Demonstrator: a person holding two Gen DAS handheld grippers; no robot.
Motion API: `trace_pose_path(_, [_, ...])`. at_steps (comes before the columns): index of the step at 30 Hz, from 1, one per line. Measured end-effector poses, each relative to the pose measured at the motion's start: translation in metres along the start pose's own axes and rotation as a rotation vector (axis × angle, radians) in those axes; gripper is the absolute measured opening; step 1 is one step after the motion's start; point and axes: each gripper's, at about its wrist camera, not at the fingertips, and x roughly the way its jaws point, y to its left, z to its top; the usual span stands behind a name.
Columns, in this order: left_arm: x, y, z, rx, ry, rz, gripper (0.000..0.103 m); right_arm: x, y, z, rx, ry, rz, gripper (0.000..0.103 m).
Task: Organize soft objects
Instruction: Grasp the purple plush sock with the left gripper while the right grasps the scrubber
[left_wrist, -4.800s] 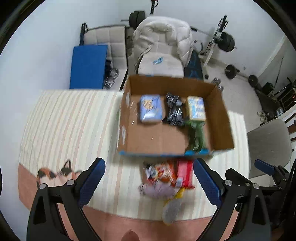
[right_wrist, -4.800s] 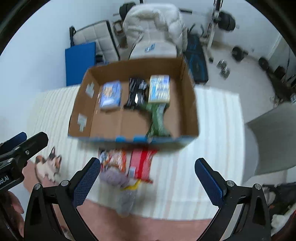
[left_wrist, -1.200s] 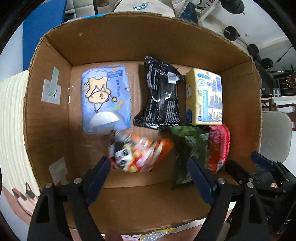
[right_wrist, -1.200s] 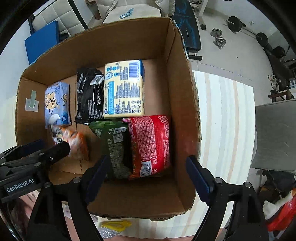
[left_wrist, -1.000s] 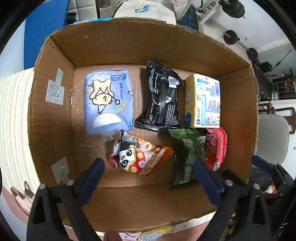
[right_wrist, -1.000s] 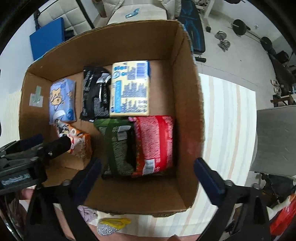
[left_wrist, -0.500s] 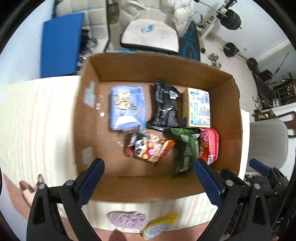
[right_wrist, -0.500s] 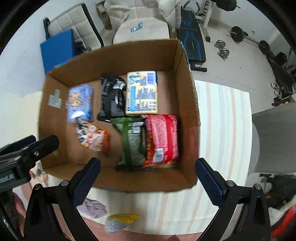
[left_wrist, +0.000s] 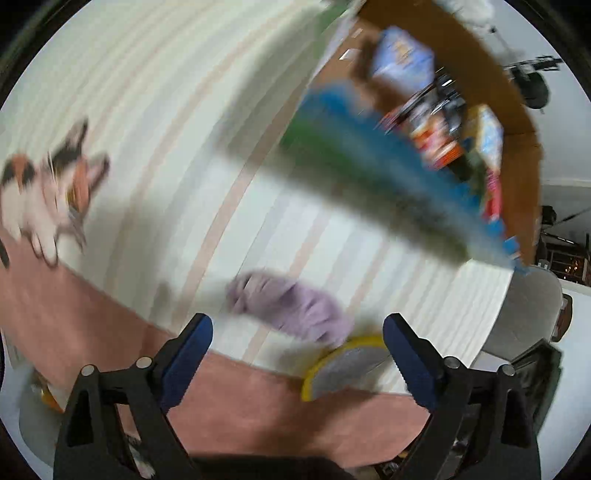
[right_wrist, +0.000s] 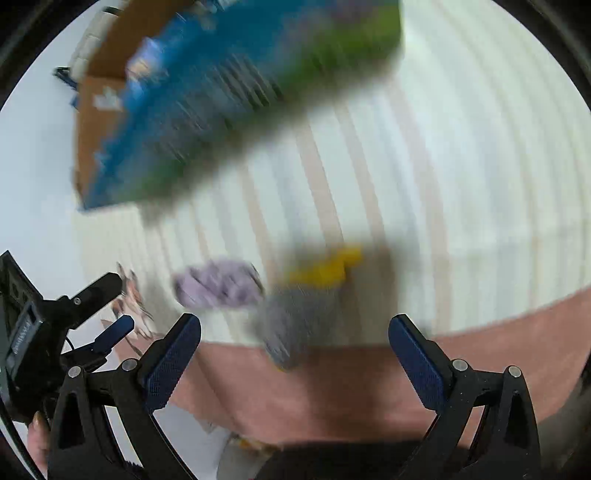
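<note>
Both views are motion-blurred. A crumpled purple cloth (left_wrist: 291, 310) lies on the striped tablecloth (left_wrist: 166, 110) just ahead of my open, empty left gripper (left_wrist: 297, 343). A grey and yellow pouch (left_wrist: 343, 365) lies beside it to the right. In the right wrist view the purple cloth (right_wrist: 218, 284) and the grey and yellow pouch (right_wrist: 299, 314) lie ahead of my open, empty right gripper (right_wrist: 293, 343). The cardboard box (left_wrist: 388, 177) holding several snack packs stands farther back, and shows in the right wrist view (right_wrist: 207, 92).
A cat picture (left_wrist: 48, 184) is printed on the tablecloth at the left. The cloth's pink border (left_wrist: 92, 314) runs along the near table edge. The left gripper (right_wrist: 99, 306) shows at the left of the right wrist view. A grey chair (left_wrist: 528, 317) stands at right.
Both grippers have pulled back from above the box and dropped low toward the near table edge. The purple cloth and the pouch are now close in front of the fingers.
</note>
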Motion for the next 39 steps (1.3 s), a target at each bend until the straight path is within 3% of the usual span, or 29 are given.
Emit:
trace_pose_path(5, [0.023, 0.014, -0.005, -0.062, 0.062, -0.025, 0.094, 0.040, -0.006, -0.014, 0.061, 0.041, 0.029, 0.097])
trace_pose_path(8, [0.032, 0.013, -0.004, -0.091, 0.096, -0.031, 0.094, 0.054, 0.003, -0.014, 0.056, 0.046, 0.027, 0.080])
trace_pose_path(10, [0.040, 0.011, -0.002, -0.117, 0.116, -0.045, 0.094, 0.060, 0.008, -0.014, 0.039, 0.050, 0.016, 0.054])
trace_pose_path(13, [0.056, 0.005, 0.001, -0.143, 0.154, -0.057, 0.094, 0.058, 0.015, -0.015, -0.005, 0.026, -0.030, 0.052])
trace_pose_path(18, [0.083, -0.013, 0.007, -0.118, 0.181, 0.009, 0.094, 0.042, 0.015, -0.018, -0.132, -0.032, -0.183, 0.050])
trace_pose_path(24, [0.100, -0.038, -0.007, 0.135, 0.120, 0.304, 0.093, 0.026, 0.014, -0.025, -0.192, -0.061, -0.248, 0.050])
trace_pose_path(27, [0.097, -0.039, -0.019, 0.224, 0.086, 0.387, 0.093, 0.023, 0.020, -0.031, -0.237, -0.082, -0.283, 0.050])
trace_pose_path(31, [0.094, -0.029, -0.030, 0.259, 0.076, 0.425, 0.093, 0.029, 0.024, -0.033, -0.279, -0.091, -0.325, 0.050])
trace_pose_path(34, [0.093, -0.016, -0.027, 0.213, 0.083, 0.371, 0.093, 0.033, 0.024, -0.034, -0.284, -0.088, -0.328, 0.051])
trace_pose_path(36, [0.090, -0.010, -0.026, 0.186, 0.072, 0.338, 0.082, 0.036, 0.027, -0.035, -0.283, -0.088, -0.326, 0.051])
trace_pose_path(38, [0.088, -0.007, -0.025, 0.172, 0.068, 0.301, 0.054, 0.039, 0.030, -0.035, -0.289, -0.083, -0.330, 0.051])
trace_pose_path(39, [0.087, -0.007, -0.025, 0.173, 0.063, 0.296, 0.053, 0.040, 0.032, -0.035, -0.295, -0.077, -0.333, 0.051])
